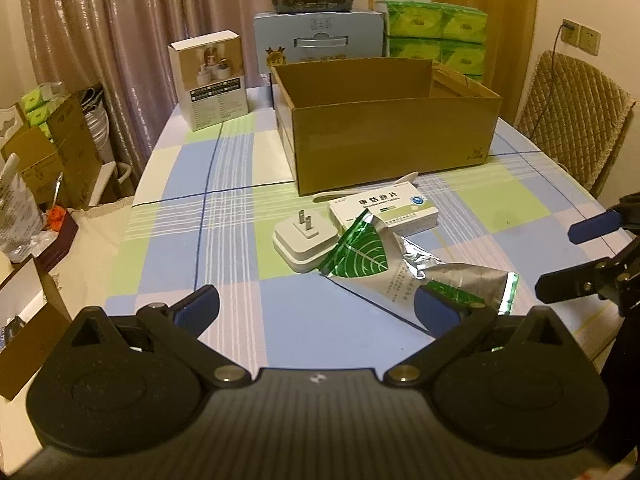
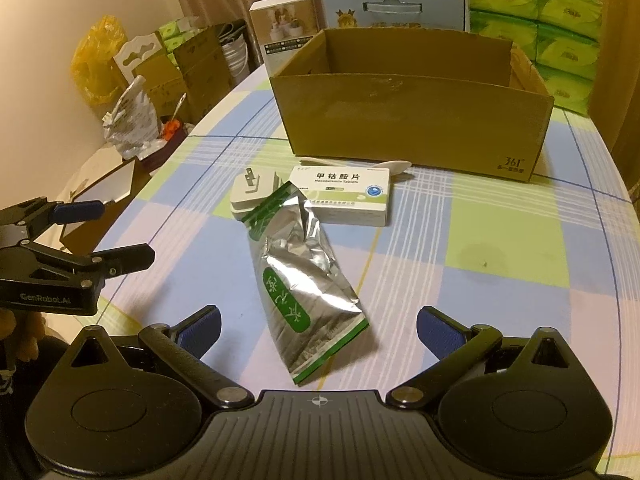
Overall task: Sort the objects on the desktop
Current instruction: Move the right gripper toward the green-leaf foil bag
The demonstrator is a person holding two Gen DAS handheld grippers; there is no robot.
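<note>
Nearest your wide-open right gripper (image 2: 318,330) lies the foil pouch (image 2: 304,280) by the table's (image 2: 500,220) near edge, so straddle its crumpled middle, pinch gently and lift toward the cardboard box (image 2: 412,120), keeping the equally wide, empty left gripper (image 1: 316,308) clear.

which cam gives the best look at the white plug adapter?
Left wrist. The white plug adapter shows its whole top face and both prongs, only its near corner under the foil pouch. In the right wrist view the adapter is smaller and the pouch covers more.
</note>
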